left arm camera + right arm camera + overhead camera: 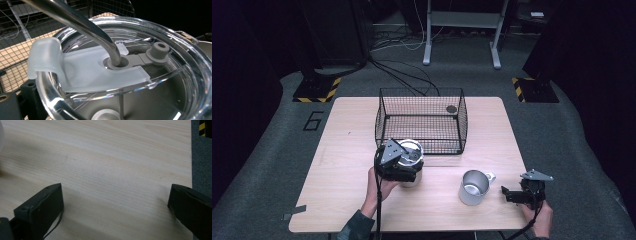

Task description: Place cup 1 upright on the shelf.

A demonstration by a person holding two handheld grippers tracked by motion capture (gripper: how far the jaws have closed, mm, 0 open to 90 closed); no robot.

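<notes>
A steel tumbler (pixel 412 179) with a clear lid (pixel 162 82) stands on the table just in front of the wire basket (pixel 422 120). A bent metal straw (pixel 82 22) passes through the lid's frosted flap (pixel 82 67). My left gripper (pixel 404 170) is shut around the tumbler near its top, one black finger (pixel 26 93) lying against the lid's rim. A metal mug (pixel 473 187) with its handle to the right stands at the front middle. To the right of it, my right gripper (pixel 512 194) (pixel 115 205) rests open, low over bare wood.
The black wire basket sits at the middle back of the wooden table (pixel 347 150), with a small dark round thing (pixel 451 108) at its far right corner. The table's right edge (pixel 191 157) runs close to my right gripper. Cables lie on the floor beyond.
</notes>
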